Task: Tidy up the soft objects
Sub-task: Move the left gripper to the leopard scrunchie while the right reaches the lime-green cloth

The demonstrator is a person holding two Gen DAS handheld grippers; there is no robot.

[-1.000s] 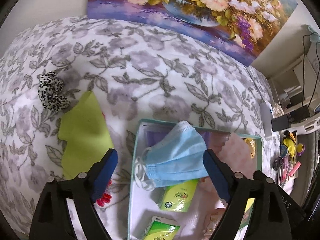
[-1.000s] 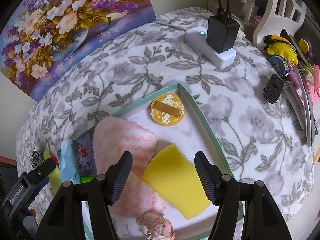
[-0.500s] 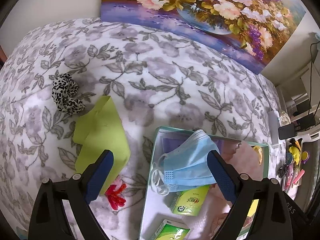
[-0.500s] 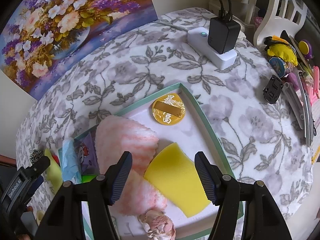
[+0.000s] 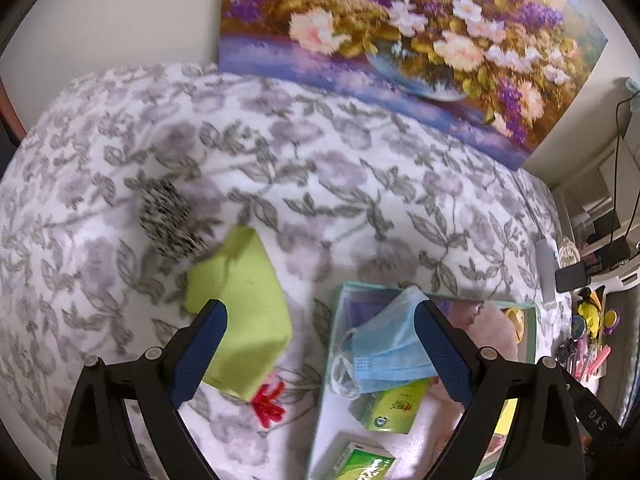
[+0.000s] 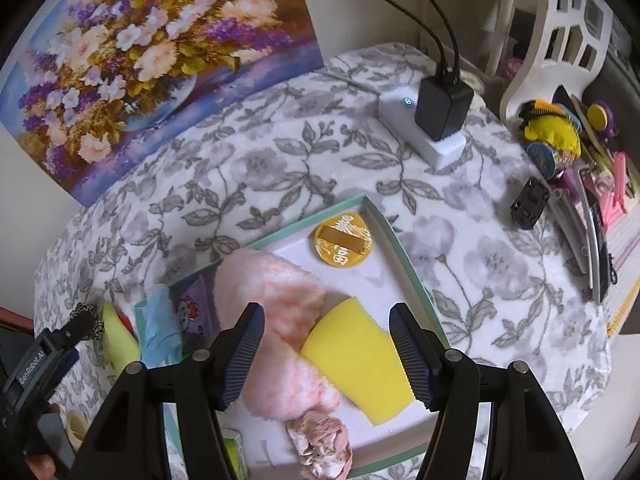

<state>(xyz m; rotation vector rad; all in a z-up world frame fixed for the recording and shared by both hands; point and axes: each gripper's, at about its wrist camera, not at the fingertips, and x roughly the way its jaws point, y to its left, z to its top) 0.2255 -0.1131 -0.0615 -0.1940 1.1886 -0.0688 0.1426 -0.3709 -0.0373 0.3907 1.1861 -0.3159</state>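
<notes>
Left gripper (image 5: pixel 320 330), jaws apart and empty, hangs between the green cloth (image 5: pixel 244 316) at its left and the teal tray (image 5: pixel 326 380) at its right; the cloth's long axis runs far-left to near-right. Right gripper (image 6: pixel 326 350), jaws likewise apart and empty, is over the tray, which holds a blue face mask (image 5: pixel 390 344), pink towel (image 6: pixel 276 320), yellow sponge (image 6: pixel 356 360) and tissue packs (image 5: pixel 394 404).

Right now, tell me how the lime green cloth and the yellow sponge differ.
The lime green cloth lies on the floral cover, outside the box; the yellow sponge lies inside it. The cloth sits next to the spotted scrunchie; the sponge leans on the pink towel. The cloth is yellow-green, the sponge pure yellow. Both are soft, flat pieces, and neither is held.
</notes>
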